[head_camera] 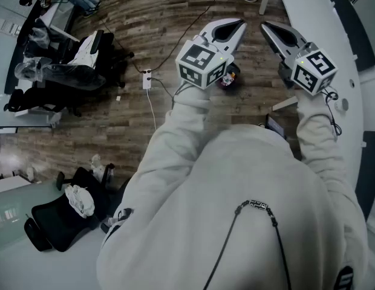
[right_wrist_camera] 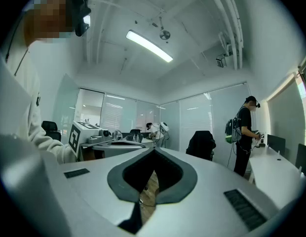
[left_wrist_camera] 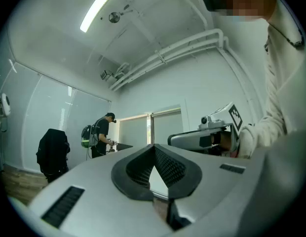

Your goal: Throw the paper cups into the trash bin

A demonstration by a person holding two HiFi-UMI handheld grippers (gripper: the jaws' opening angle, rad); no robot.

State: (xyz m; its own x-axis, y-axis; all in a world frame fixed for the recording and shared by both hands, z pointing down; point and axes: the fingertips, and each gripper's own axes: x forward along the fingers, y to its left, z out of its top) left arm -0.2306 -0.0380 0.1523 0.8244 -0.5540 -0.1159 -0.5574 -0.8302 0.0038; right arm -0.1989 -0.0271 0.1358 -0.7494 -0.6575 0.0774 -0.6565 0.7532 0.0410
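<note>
The left gripper (head_camera: 238,26) is closed. In the left gripper view its two dark pads meet at the tip (left_wrist_camera: 154,146), with only a narrow wedge of daylight behind them and nothing between them. The right gripper (head_camera: 267,29) is closed too. In the right gripper view its jaws touch at the tip (right_wrist_camera: 154,151) and carry nothing.

Both grippers are held out in front of the chest, side by side and close together, roughly level, with their tips leaning slightly toward each other. The marker cubes (head_camera: 202,62) (head_camera: 314,70) face up toward the head camera. The arms in the white hoodie (head_camera: 236,210) are stretched forward, and each gripper appears at the edge of the other's view (left_wrist_camera: 202,137) (right_wrist_camera: 113,142).

On the wooden floor (head_camera: 175,29), just beside the left cube in the head view, sits a small round dark object (head_camera: 228,78) with some red on it, too small to identify. No paper cup or trash bin can be picked out in any view.

A curved white desk (head_camera: 323,11) runs along the right side. A power strip (head_camera: 147,78) lies further left on the floor, and black office chairs (head_camera: 60,216) stand beyond it. At the far wall a person with a backpack (right_wrist_camera: 244,132) stands at a counter.
</note>
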